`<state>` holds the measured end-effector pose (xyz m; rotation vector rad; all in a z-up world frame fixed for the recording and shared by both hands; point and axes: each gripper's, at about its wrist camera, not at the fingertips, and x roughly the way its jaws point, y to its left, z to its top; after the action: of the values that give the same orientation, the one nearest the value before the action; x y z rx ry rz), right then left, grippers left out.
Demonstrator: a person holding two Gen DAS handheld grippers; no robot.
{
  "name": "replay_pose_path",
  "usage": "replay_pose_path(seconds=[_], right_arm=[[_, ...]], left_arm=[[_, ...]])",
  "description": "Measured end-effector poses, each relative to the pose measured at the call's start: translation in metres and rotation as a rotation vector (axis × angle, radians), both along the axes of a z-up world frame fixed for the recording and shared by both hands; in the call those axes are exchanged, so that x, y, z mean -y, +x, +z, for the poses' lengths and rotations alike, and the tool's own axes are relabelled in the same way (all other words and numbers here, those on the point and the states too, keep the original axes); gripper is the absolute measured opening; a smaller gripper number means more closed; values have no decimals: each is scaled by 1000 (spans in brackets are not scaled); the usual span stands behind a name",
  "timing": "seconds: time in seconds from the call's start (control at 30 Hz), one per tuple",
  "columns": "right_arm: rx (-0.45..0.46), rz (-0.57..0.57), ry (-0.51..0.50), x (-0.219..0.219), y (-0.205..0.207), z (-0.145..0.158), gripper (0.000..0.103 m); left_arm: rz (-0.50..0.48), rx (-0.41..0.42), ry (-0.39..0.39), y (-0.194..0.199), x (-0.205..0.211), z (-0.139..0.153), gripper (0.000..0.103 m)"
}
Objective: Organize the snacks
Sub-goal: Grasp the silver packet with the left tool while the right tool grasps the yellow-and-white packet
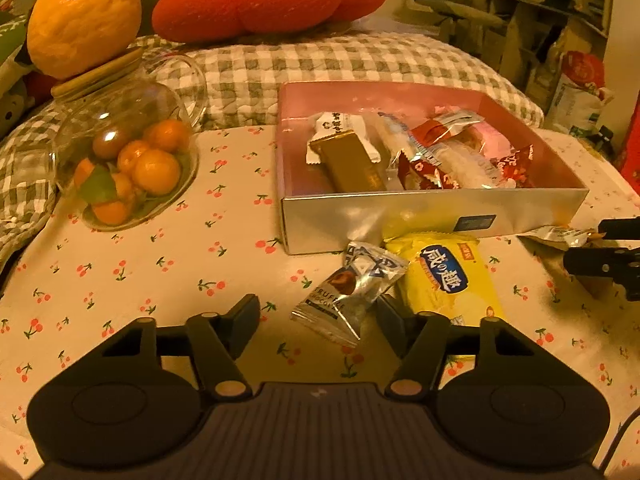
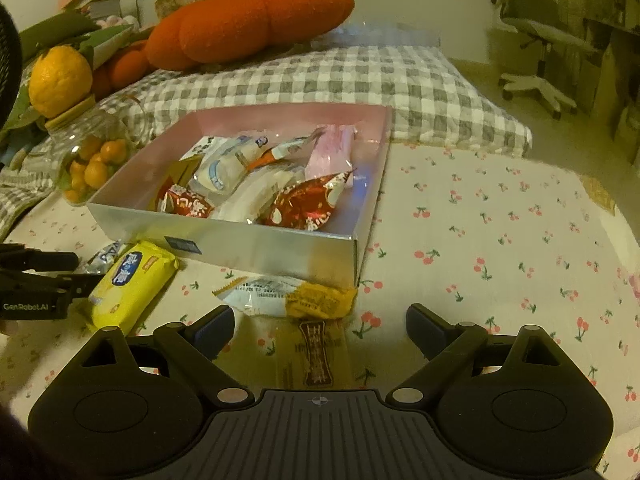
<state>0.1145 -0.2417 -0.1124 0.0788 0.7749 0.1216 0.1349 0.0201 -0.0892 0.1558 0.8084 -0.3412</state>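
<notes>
Left wrist view: left hand-held gripper (image 1: 318,322) jaws apart, pads pressing nothing; silver truffle chocolate packet (image 1: 349,293) lies between the fingertips on the cherry-print cloth (image 1: 120,280). Yellow biscuit packet (image 1: 444,280) just beyond its right finger. Silver snack box (image 1: 420,220) ahead, holding wrapped snacks.

Right wrist view: right hand-held gripper (image 2: 320,330) jaws wide, empty; tan wrapped bar (image 2: 316,356) between the fingers, yellow-and-clear packet (image 2: 288,295) just ahead, touching the box front.
</notes>
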Motion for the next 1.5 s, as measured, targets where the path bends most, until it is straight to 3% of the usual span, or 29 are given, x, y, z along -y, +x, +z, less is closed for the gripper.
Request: replay_pose_path(seconds=[0.17, 0.27, 0.37, 0.43, 0.5, 0.57, 0.73, 1.0, 1.37, 1.5], right_arm=[[40, 19, -30, -6, -1, 4, 91], [58, 37, -47, -10, -3, 7, 82], [60, 58, -56, -13, -3, 7, 69], [61, 73, -60, -15, -4, 8, 55], [66, 78, -72, -17, -4, 9, 52], [67, 80, -81, -17, -4, 9, 32], [65, 82, -65, -13, -3, 12, 17], [64, 116, 32, -8, -5, 22, 9], [90, 140, 93, -13, -9, 38, 8], [107, 130, 120, -10, -12, 44, 3]], left_arm=[[-16, -6, -17, 0, 3, 2, 41], [-25, -3, -7, -1, 6, 2, 36], [-19, -8, -4, -1, 6, 3, 33], [-9, -19, -9, 0, 5, 3, 32], [4, -32, -16, 1, 4, 4, 32], [15, -43, -24, 2, 4, 5, 31], [41, -73, -49, 4, 0, 6, 30], [86, -115, -105, 5, -9, 11, 30], [96, -92, -185, -1, -17, 30, 30], [90, -76, -210, -5, -18, 37, 30]])
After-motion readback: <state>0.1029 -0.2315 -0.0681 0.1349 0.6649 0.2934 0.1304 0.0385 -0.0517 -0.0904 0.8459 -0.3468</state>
